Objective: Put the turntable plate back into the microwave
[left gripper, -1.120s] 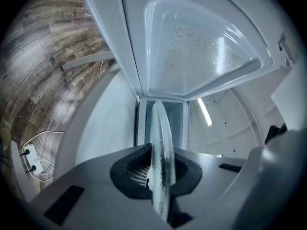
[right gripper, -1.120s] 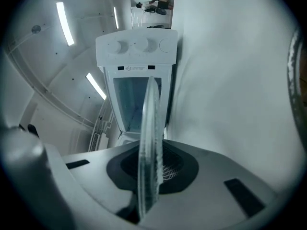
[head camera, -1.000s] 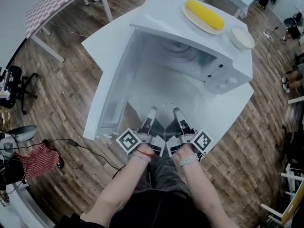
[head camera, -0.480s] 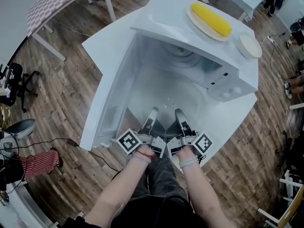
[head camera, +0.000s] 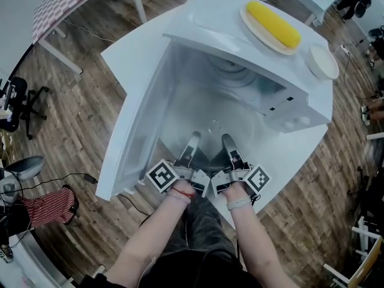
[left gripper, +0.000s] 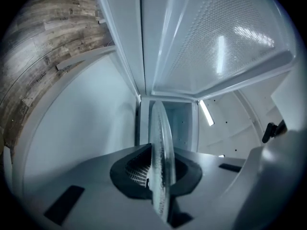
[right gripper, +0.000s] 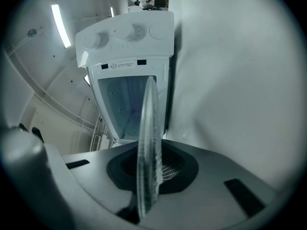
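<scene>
Where the plate is: the glass plate (head camera: 210,125) lies flat at the mouth of the open microwave (head camera: 297,110), and the cavity is straight ahead of its far edge.
Left gripper (head camera: 191,146): jaws are closed on the near rim.
Right gripper (head camera: 228,147): jaws grip the same rim, just beside the left; neither is nearer.
Look: clear, thin, round glass.

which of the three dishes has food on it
The round plate on top of the microwave, carrying a yellow corn cob. The small white dish beside it looks empty, and the held glass turntable plate is bare.
</scene>
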Available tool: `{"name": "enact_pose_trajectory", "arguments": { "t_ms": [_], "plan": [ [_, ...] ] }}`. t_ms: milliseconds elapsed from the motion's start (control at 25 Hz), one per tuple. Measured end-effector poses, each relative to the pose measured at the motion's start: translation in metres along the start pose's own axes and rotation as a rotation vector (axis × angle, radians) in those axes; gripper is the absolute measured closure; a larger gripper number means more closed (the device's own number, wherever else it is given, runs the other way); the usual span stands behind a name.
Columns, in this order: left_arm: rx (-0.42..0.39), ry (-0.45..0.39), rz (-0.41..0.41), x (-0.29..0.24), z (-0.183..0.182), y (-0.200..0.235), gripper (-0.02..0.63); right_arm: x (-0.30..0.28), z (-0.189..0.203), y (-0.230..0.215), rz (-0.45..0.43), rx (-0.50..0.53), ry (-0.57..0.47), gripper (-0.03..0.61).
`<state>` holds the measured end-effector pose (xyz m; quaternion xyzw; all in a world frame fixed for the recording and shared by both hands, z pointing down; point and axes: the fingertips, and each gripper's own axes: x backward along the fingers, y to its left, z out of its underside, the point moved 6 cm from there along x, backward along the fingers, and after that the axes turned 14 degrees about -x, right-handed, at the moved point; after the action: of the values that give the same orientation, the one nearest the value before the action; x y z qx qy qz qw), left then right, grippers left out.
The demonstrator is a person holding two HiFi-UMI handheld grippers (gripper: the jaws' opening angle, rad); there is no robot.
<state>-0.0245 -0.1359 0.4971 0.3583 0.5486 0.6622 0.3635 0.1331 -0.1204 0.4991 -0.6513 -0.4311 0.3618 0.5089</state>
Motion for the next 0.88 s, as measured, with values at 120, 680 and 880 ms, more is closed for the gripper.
{"name": "enact_pose_trajectory", "arguments": {
  "t_ms": [120, 680, 880],
  "plan": [
    [-0.002, 0.002, -0.004, -0.007, -0.001, 0.004, 0.584, -0.006, -0.005, -0.002, 0.001, -0.006, -0.003, 0.537],
    [-0.023, 0.026, 0.0, -0.033, -0.009, 0.009, 0.584, -0.027, -0.018, 0.001, -0.003, -0.033, -0.025, 0.538],
    [-0.019, 0.022, 0.017, -0.035, -0.011, 0.008, 0.583, -0.03, -0.019, 0.002, 0.006, -0.028, -0.017, 0.537]
  ]
}}
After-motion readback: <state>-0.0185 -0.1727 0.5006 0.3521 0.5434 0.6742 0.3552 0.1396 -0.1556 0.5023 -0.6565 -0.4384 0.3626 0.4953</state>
